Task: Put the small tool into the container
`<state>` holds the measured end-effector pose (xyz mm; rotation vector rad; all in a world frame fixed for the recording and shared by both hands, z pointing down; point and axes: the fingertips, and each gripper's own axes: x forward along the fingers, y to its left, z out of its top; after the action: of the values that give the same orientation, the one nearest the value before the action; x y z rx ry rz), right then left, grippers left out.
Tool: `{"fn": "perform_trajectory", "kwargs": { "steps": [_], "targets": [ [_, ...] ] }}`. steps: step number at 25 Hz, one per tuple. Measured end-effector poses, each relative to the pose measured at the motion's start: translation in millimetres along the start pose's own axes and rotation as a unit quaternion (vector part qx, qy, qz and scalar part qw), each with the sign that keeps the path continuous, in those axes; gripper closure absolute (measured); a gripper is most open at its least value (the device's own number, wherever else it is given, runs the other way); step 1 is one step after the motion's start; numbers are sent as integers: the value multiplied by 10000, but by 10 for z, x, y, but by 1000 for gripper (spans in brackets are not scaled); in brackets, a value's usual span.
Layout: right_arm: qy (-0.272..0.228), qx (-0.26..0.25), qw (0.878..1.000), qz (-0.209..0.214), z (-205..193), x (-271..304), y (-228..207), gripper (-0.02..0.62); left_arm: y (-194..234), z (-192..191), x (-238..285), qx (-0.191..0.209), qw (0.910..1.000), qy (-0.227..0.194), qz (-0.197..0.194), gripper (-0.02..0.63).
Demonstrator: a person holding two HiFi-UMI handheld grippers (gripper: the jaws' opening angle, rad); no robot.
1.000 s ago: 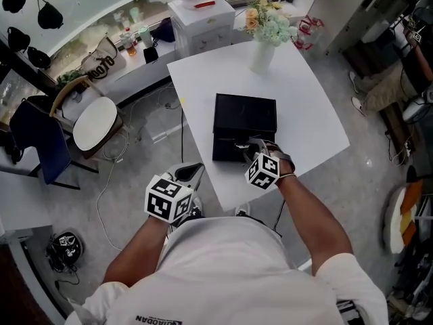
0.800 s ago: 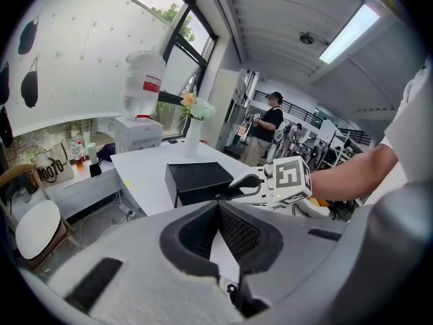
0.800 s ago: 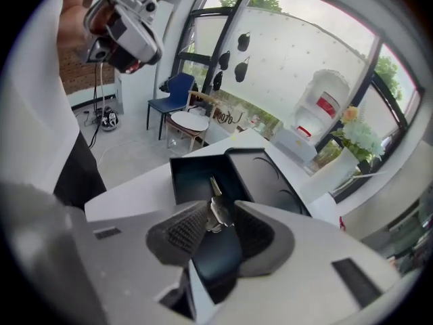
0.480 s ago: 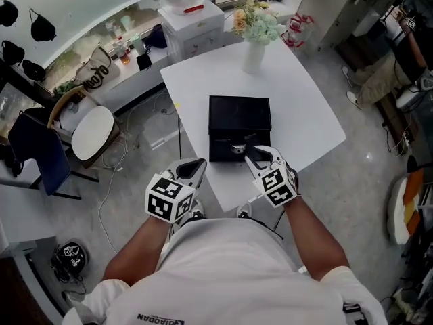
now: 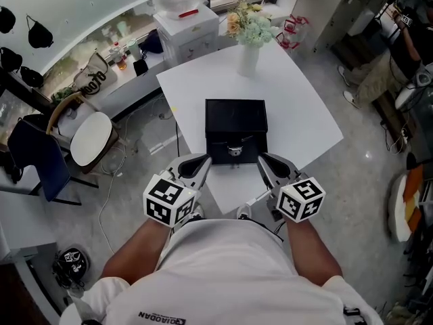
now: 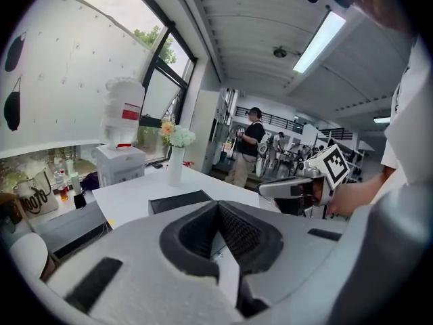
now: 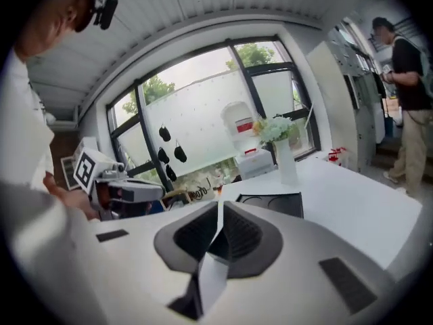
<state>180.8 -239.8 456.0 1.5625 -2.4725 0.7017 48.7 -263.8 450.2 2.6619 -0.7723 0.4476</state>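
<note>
Head view puts the tool (image 5: pixel 235 152), a small shiny metal piece, apparently in the front section of the container (image 5: pixel 235 117), a matte black rectangular box on the smooth white table (image 5: pixel 298 100). By that, the task looks done. Both grippers sit just in front of the container, clear of it. On the left gripper (image 5: pixel 196 166) the ribbed dark pads are together and empty. The right gripper (image 5: pixel 265 164) has just been closing, and its jaws are now all but together with nothing between them.
</note>
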Motion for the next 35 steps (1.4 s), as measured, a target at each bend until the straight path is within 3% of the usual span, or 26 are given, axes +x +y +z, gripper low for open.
{"fn": "perform_trajectory", "kwargs": {
  "steps": [9, 35],
  "targets": [
    [-327, 320, 9989, -131, -27, -229, -41, 589, -78, 35, 14, 38, 10000, -73, -43, 597],
    [-240, -152, 9994, -173, -39, -205, -77, 591, -120, 63, 20, 65, 9999, -77, 2, 597]
  ]
}}
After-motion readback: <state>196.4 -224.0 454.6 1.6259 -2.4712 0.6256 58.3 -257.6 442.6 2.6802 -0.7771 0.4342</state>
